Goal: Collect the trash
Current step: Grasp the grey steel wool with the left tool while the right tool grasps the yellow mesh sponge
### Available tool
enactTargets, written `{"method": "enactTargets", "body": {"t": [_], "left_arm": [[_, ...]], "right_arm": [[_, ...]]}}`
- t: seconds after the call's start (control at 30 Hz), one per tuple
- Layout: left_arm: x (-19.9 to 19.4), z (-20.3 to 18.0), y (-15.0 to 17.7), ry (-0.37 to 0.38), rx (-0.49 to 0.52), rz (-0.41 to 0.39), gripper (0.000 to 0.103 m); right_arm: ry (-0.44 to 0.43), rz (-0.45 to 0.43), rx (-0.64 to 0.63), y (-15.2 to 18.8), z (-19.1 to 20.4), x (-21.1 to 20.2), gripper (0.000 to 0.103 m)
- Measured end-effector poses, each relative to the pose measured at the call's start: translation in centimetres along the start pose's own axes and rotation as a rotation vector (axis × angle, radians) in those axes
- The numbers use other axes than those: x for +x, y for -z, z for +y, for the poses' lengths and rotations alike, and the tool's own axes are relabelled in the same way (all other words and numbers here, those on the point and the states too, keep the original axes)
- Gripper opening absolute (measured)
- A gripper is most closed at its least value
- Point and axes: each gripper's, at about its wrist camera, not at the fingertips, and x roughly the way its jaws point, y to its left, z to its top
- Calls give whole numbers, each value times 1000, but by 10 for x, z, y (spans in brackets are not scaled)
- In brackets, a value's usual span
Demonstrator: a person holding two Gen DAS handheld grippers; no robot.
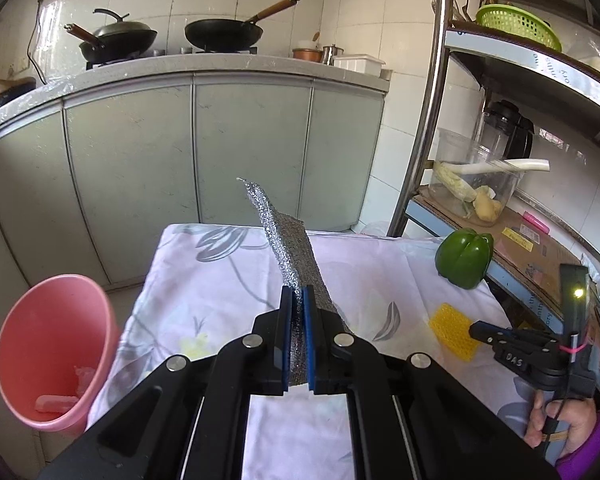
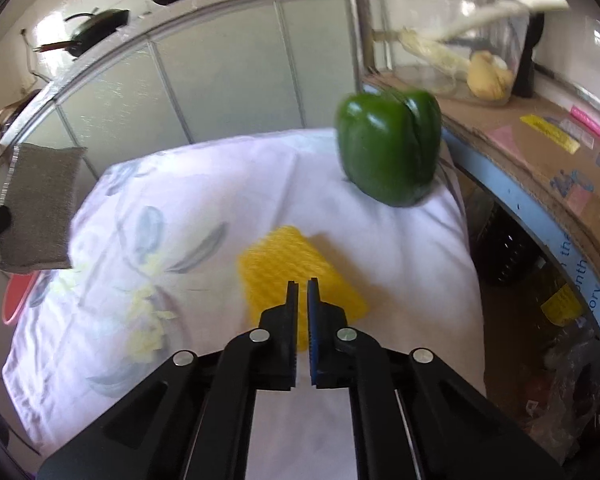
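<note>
A table draped in a floral cloth stood before the cabinet run. A pink bin sat on the floor at its left, scraps inside. A green pepper rested at the cloth's far right corner. The left gripper was clenched on a silver scouring pad, held clear above the cloth. The right gripper was clamped on the near edge of a yellow mesh pad lying on the cloth.
</note>
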Motion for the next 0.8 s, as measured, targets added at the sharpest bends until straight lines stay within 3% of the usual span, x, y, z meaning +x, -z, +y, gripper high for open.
{"method": "enactTargets", "body": {"t": [0.2,0.37,0.43,0.47,0.5,0.8], "left_arm": [[-17,12,6,-21,-20,-13,5],[-24,21,10,-18,-40,-5,5],[-26,23,12,-21,-34,-3,5],[-26,23,13,-21,-34,-2,5],[-26,24,13,-21,-36,0,5],[-15,29,17,-23,-54,26,5]], "right_arm": [[-45,-67,-60,-3,32,-35,4],[-10,-24,-59,-7,21,-28,6],[-3,1,-39,-9,10,-18,19],[9,13,-35,-10,5,-11,35],[23,28,-29,-10,0,-4,43],[78,116,-66,-10,-7,36,44]]}}
